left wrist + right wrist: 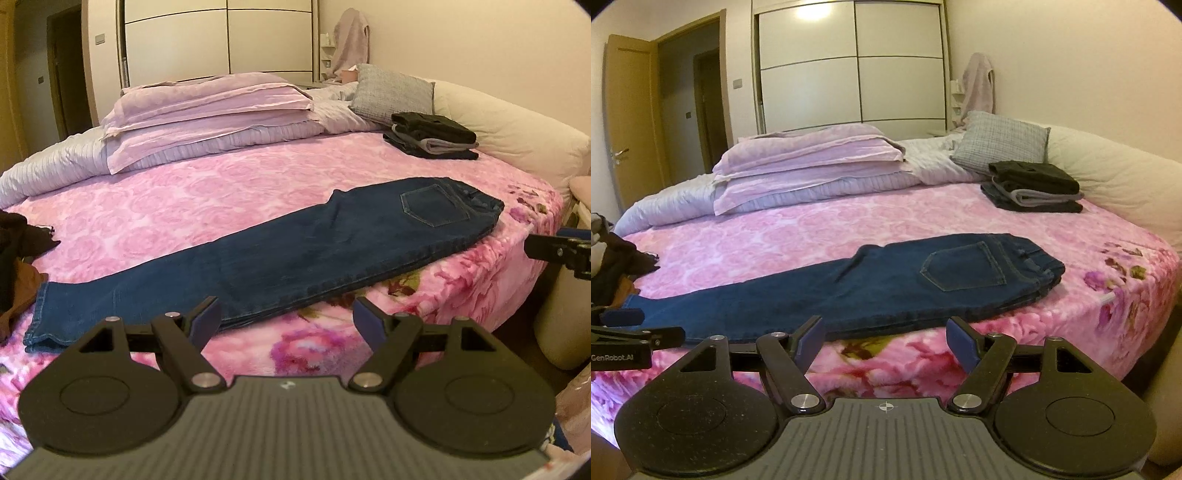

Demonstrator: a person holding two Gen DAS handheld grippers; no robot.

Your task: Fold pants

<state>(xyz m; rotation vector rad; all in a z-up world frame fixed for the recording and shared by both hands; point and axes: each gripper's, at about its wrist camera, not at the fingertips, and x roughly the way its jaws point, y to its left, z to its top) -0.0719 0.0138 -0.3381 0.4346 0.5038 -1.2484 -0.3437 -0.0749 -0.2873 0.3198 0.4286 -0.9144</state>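
Dark blue jeans (280,254) lie flat near the front edge of the bed, folded lengthwise leg on leg, back pocket up. The waist is at the right and the hems at the left. In the right wrist view the jeans (886,288) stretch across the same edge. My left gripper (286,314) stands open just in front of the knee part, holding nothing. My right gripper (884,334) is open too, low before the thigh part, empty. The left gripper's fingers (624,317) show at the left edge of the right wrist view, near the hems.
A pink floral blanket (184,199) covers the bed. A stack of folded dark clothes (432,134) sits at the back right. Pillows and folded lilac bedding (207,110) lie at the back. A heap of loose dark clothes (18,254) is at the left edge.
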